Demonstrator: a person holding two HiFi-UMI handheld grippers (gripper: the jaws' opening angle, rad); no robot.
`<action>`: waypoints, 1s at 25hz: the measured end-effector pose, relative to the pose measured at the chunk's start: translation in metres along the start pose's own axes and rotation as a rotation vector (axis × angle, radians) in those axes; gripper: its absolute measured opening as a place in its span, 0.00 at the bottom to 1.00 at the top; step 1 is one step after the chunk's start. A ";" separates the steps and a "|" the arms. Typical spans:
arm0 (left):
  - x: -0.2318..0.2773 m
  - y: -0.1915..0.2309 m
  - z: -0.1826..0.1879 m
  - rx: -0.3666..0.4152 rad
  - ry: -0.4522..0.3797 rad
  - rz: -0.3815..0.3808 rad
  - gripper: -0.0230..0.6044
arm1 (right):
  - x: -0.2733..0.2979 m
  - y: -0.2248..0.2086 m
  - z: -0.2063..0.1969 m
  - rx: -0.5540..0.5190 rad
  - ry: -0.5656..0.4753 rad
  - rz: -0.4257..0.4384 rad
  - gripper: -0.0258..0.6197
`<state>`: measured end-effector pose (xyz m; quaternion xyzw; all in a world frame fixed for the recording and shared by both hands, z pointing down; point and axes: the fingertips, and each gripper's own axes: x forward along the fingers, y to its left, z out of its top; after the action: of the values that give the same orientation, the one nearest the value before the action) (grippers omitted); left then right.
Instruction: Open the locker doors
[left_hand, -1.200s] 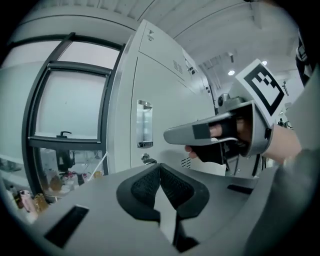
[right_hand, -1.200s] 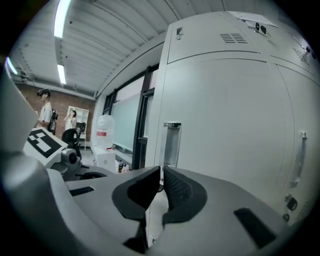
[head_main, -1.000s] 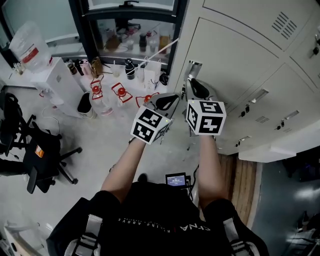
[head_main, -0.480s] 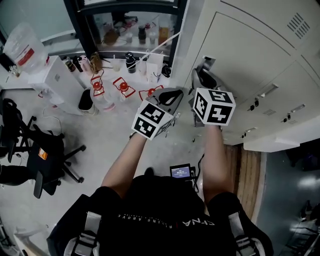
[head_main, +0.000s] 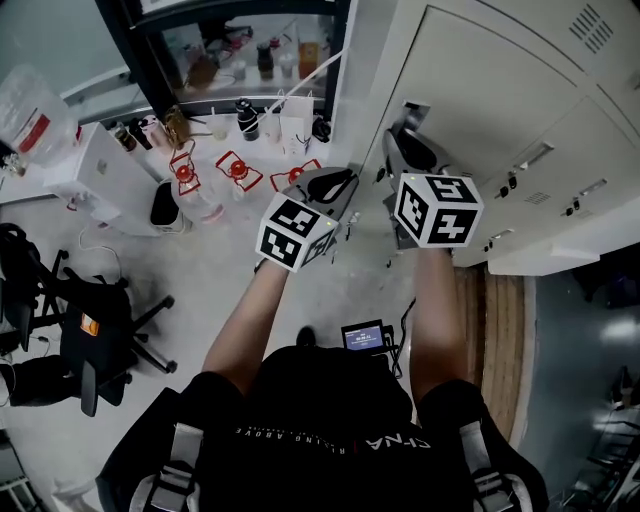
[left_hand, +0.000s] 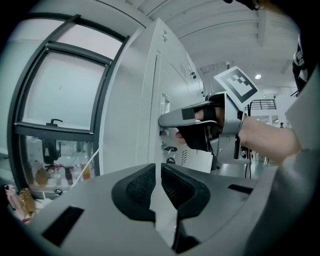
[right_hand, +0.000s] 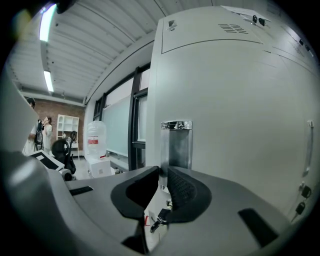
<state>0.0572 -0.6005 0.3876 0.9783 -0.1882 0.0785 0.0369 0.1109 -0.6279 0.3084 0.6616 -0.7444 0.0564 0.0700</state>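
Observation:
A bank of cream lockers (head_main: 480, 90) fills the upper right of the head view, with its doors closed. The nearest door (right_hand: 240, 100) has a chrome recessed handle (head_main: 415, 108). My right gripper (head_main: 398, 140) points up at that handle and stands just short of it. In the right gripper view the handle (right_hand: 176, 142) rises right behind the tips of my right gripper (right_hand: 163, 171), whose jaws are together with nothing seen between the pads. My left gripper (head_main: 345, 185) hangs left of the locker's edge, shut and empty (left_hand: 158, 167), aimed at the locker's side with the right gripper (left_hand: 165, 120) ahead of it.
A dark-framed window (head_main: 230, 50) with bottles on its sill lies left of the lockers. Red-framed lanterns (head_main: 235, 168) stand on the floor below it. An office chair (head_main: 80, 330) and a water jug (head_main: 30, 115) are at the left. A key (right_hand: 159, 218) hangs from a lower lock.
The head view has swung slightly, so the lockers sit further right. Both grippers keep their place before the handle, jaws together as before.

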 end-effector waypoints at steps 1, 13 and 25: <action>0.000 -0.002 -0.001 -0.007 0.001 -0.017 0.08 | -0.004 0.002 -0.001 0.000 0.002 0.006 0.12; -0.003 -0.051 -0.010 -0.044 -0.018 -0.421 0.28 | -0.082 0.026 -0.017 0.016 -0.019 0.094 0.13; 0.013 -0.149 -0.011 0.014 0.002 -0.593 0.21 | -0.164 0.004 -0.037 -0.017 -0.032 0.114 0.14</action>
<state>0.1230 -0.4654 0.3945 0.9907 0.1066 0.0667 0.0516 0.1272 -0.4603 0.3154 0.6184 -0.7824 0.0432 0.0605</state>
